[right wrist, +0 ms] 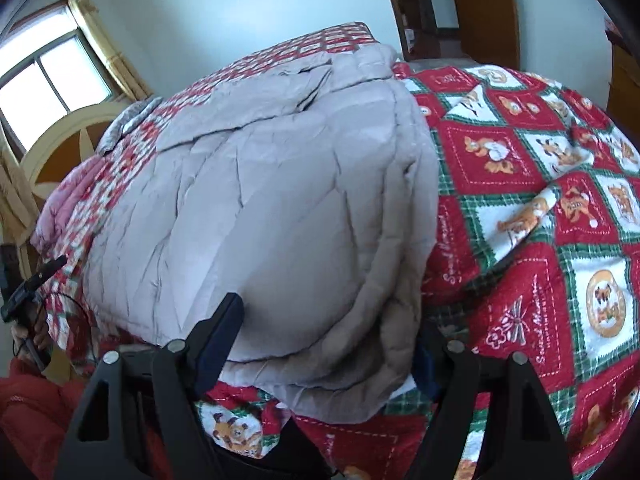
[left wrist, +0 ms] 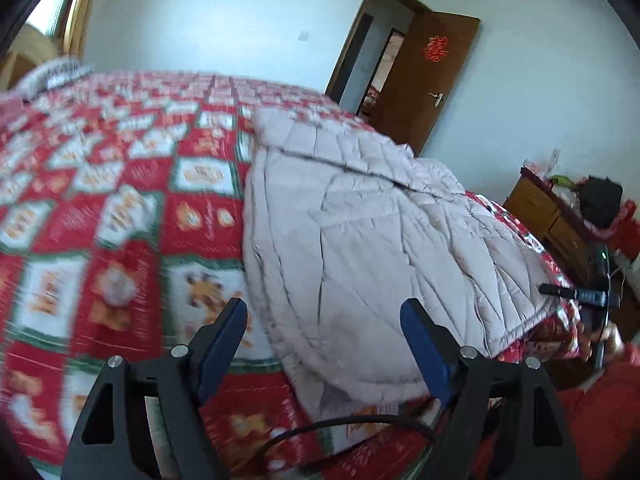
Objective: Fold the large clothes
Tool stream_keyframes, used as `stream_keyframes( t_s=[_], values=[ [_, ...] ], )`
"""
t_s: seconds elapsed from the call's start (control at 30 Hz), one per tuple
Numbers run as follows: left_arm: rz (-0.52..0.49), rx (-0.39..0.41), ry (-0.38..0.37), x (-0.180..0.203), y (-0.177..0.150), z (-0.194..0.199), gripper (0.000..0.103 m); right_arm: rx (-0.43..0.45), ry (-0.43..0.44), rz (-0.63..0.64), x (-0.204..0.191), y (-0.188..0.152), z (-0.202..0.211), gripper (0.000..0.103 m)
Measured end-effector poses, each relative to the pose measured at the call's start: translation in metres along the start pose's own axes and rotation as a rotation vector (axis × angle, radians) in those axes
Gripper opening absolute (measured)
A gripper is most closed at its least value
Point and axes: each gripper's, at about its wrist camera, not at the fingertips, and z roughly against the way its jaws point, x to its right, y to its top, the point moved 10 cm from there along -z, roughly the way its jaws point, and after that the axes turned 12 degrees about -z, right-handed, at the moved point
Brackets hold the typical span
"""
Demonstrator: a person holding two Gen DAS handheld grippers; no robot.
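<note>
A large pale beige quilted coat [left wrist: 360, 232] lies folded on a bed with a red, white and green patchwork bedspread [left wrist: 120, 208]. My left gripper [left wrist: 324, 320] is open and empty, its blue pads just above the coat's near left edge. In the right wrist view the coat [right wrist: 280, 200] fills the middle. My right gripper [right wrist: 328, 320] is open with the coat's near hem bulging between the fingers; the left finger [right wrist: 224, 320] shows, the right one is mostly hidden behind the fabric. The right gripper also shows at the bed's right edge in the left wrist view [left wrist: 576, 296].
An open brown door [left wrist: 424, 80] stands beyond the bed. A wooden dresser [left wrist: 560, 220] with clutter is at the right. A window [right wrist: 44, 80] and curved headboard [right wrist: 68, 140] lie at the left. A black cable [left wrist: 340, 428] runs below my left gripper.
</note>
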Motion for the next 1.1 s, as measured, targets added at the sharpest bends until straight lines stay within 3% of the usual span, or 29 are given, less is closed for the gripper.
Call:
stream_keyframes(
  t_s=[0.13, 0.23, 0.33, 0.37, 0.43, 0.47, 0.5, 0.53, 0.7, 0.9, 1.1],
  values=[
    [0.141, -0.138, 0.016, -0.020, -0.024, -0.050, 0.079, 0.007, 0.002, 0.002, 0.001, -0.001, 0.001, 0.078],
    [0.117, -0.092, 0.026, -0.014, -0.020, -0.048, 0.079, 0.013, -0.007, 0.012, -0.001, -0.002, -0.001, 0.079],
    [0.091, -0.105, 0.014, -0.003, -0.023, -0.051, 0.079, 0.025, -0.017, 0.014, -0.003, 0.000, -0.004, 0.083],
    [0.095, -0.102, 0.001, -0.002, -0.023, -0.051, 0.076, 0.031, -0.021, 0.020, -0.004, 0.001, -0.005, 0.085],
    [0.150, -0.089, -0.063, 0.003, -0.024, -0.054, 0.056, 0.044, -0.061, 0.064, -0.006, 0.001, -0.008, 0.085],
    [0.172, -0.090, -0.078, 0.002, -0.026, -0.054, 0.043, 0.052, -0.090, 0.088, -0.006, 0.001, -0.008, 0.076],
    [0.224, -0.098, -0.110, 0.001, -0.029, -0.058, 0.038, 0.063, -0.121, 0.123, -0.006, 0.000, -0.008, 0.061],
    [0.248, -0.088, -0.124, 0.000, -0.030, -0.059, 0.035, 0.053, -0.102, 0.131, -0.008, -0.001, -0.009, 0.052],
    [0.289, -0.058, -0.180, 0.003, -0.027, -0.049, 0.019, 0.064, -0.007, 0.021, -0.003, 0.004, -0.003, 0.024],
    [0.231, 0.055, -0.232, 0.023, 0.007, -0.015, 0.011, 0.108, 0.131, 0.015, -0.029, 0.016, 0.036, 0.017],
    [0.146, 0.198, -0.346, 0.060, 0.045, 0.041, 0.010, 0.157, 0.260, 0.006, -0.054, 0.018, 0.086, 0.016]
  ],
)
